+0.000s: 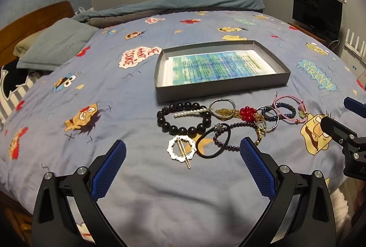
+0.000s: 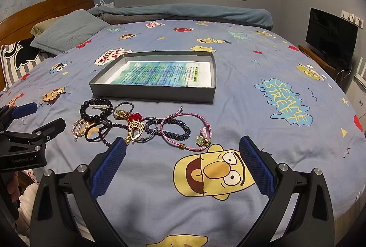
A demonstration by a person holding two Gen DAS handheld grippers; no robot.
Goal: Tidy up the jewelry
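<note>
Several pieces of jewelry lie in a row on the blue bedspread in front of a shallow grey box (image 1: 226,88) (image 2: 151,94) lined with printed paper. They include a black bead bracelet (image 1: 183,130) (image 2: 90,118), a white ring hair clip (image 1: 181,148) (image 2: 79,127), a black hair tie (image 1: 213,143), a red bead cluster (image 1: 248,113) (image 2: 135,117), and a pink cord bracelet (image 1: 289,107) (image 2: 183,126). My left gripper (image 1: 183,153) is open and empty, just short of the hair clip. My right gripper (image 2: 183,153) is open and empty, just short of the pink bracelet.
Pillows (image 1: 57,43) and a wooden headboard (image 2: 45,9) are at the left. A folded blanket (image 2: 183,10) lies at the far edge of the bed. A TV (image 2: 329,34) stands at the right. The other gripper shows at each view's side.
</note>
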